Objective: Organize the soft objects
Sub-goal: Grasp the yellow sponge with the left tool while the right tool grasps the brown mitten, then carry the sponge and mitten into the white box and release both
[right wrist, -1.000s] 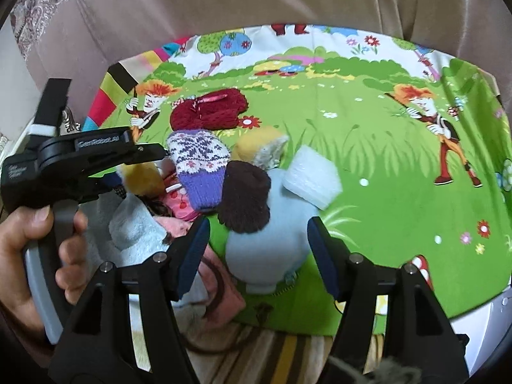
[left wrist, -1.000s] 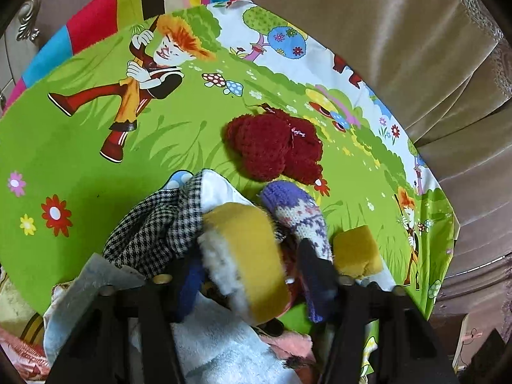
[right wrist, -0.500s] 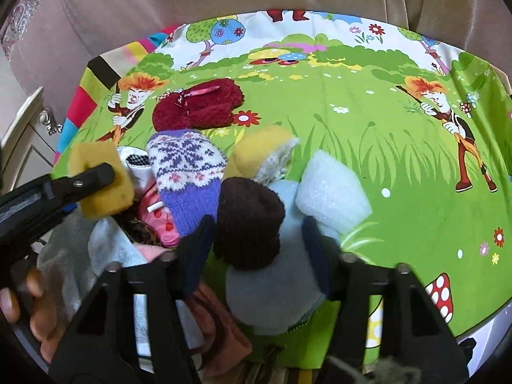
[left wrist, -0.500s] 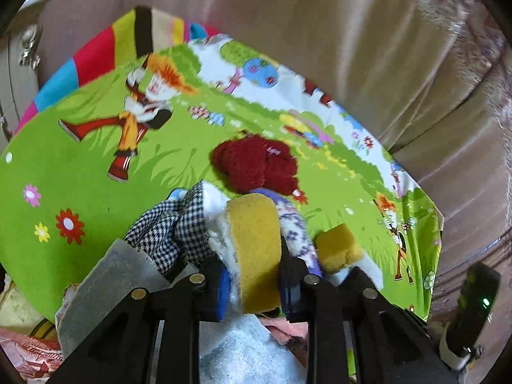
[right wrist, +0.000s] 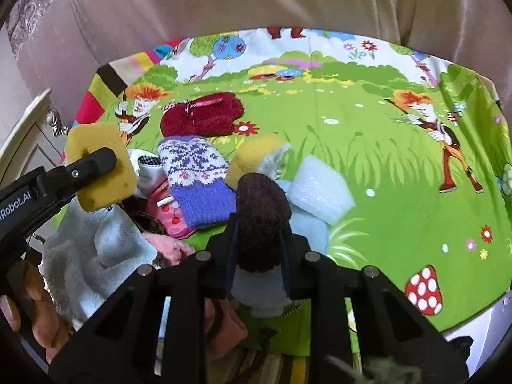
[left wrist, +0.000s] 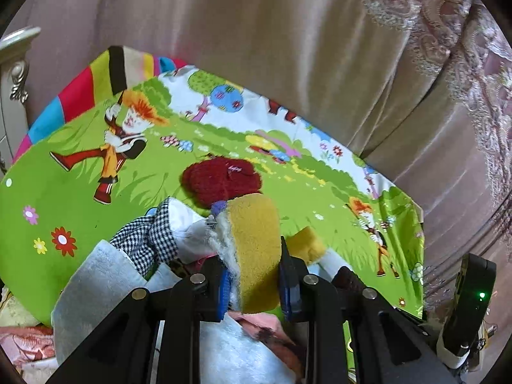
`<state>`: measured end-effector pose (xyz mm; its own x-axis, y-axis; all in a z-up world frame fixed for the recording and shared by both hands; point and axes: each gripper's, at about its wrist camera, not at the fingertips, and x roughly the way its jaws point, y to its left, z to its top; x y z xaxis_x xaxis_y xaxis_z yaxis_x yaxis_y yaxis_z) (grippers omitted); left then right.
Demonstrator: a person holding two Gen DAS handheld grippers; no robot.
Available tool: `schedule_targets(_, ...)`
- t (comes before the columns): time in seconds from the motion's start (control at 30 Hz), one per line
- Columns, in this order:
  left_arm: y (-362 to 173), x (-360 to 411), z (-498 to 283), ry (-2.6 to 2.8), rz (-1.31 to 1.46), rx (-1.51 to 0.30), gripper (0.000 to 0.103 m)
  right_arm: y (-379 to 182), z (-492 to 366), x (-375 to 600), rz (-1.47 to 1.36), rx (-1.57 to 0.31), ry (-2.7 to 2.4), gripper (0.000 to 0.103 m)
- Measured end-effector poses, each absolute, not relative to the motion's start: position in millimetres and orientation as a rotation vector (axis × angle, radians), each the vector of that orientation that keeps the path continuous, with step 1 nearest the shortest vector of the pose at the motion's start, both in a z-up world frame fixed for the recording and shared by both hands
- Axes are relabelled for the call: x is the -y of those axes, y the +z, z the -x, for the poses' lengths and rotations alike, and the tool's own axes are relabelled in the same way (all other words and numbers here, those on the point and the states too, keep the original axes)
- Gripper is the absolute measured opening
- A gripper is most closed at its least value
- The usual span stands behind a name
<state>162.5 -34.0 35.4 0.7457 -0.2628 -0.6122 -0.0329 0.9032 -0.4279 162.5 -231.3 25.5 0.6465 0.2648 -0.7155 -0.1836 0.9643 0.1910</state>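
Note:
My left gripper (left wrist: 254, 283) is shut on a yellow sponge (left wrist: 256, 246) and holds it above the pile; the sponge also shows at the left of the right wrist view (right wrist: 97, 166). My right gripper (right wrist: 259, 259) is shut on a dark brown knitted item (right wrist: 262, 220) that lies on a pale blue cloth (right wrist: 307, 227). A dark red knitted item (right wrist: 201, 115) lies further back on the mat. A purple patterned knit (right wrist: 198, 176), a second yellow sponge (right wrist: 256, 156) and a white sponge (right wrist: 320, 188) lie around the brown item.
A cartoon-print green mat (right wrist: 368, 147) covers the surface, with beige sofa cushions (right wrist: 256, 0) behind it. A grey fleece cloth (right wrist: 89, 249), a pink item (right wrist: 169, 211) and a checked cloth (left wrist: 147, 240) lie in the pile at the near left.
My left gripper closed on the yellow sponge and lifted it off the pile. My right gripper moved forward and closed on the brown knitted item.

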Motion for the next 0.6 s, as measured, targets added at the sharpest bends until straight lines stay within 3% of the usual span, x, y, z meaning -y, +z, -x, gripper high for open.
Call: schedule_targets(0.6, 53, 107, -111, -0.298, 0.317, -0.716, 0.025, 40, -87, 305, -0.182, -0.76, 0.155, 0.027)
